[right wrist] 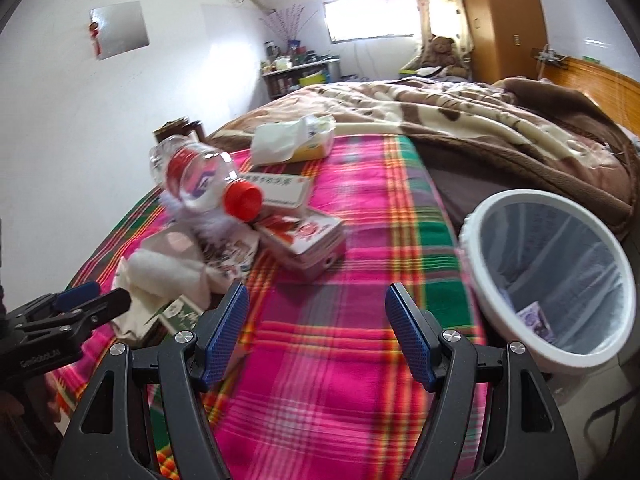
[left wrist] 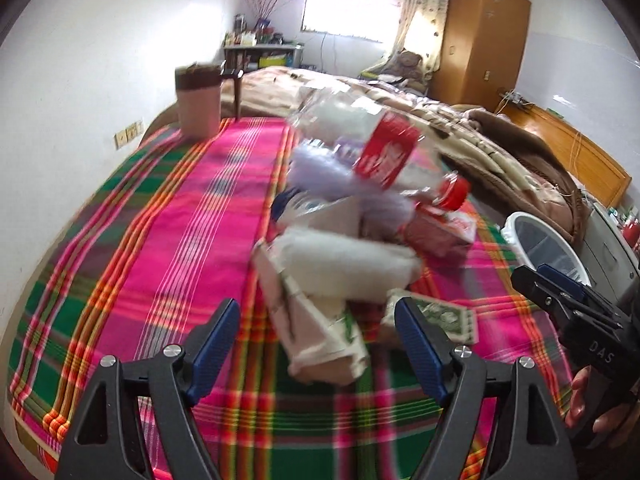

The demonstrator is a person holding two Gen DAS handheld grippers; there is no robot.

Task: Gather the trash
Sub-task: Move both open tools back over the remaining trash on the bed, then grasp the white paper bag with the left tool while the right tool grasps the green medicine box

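Note:
A heap of trash lies on the plaid cloth [left wrist: 160, 240]. It holds a clear plastic bottle [left wrist: 384, 152] [right wrist: 192, 180] with a red label and red cap, crumpled white paper [left wrist: 340, 260] [right wrist: 160, 268], a red-and-white box [left wrist: 444, 228] [right wrist: 308, 240] and a green-and-white carton [left wrist: 320, 332] [right wrist: 180, 312]. My left gripper [left wrist: 316, 316] [right wrist: 92, 304] is open, its fingers standing either side of the carton's near end without pressing it. My right gripper [right wrist: 316, 296] [left wrist: 552, 284] is open over bare cloth, between the heap and the white bin [right wrist: 492, 304] [left wrist: 510, 226].
The bin stands off the cloth's right edge and holds a small purple wrapper [right wrist: 534, 318]. A banknote-like paper [left wrist: 448, 316] lies beside the carton. A tissue pack [right wrist: 296, 142] and a pink cup [left wrist: 199, 100] sit at the far end. A brown blanket [right wrist: 480, 120] covers the bed beyond.

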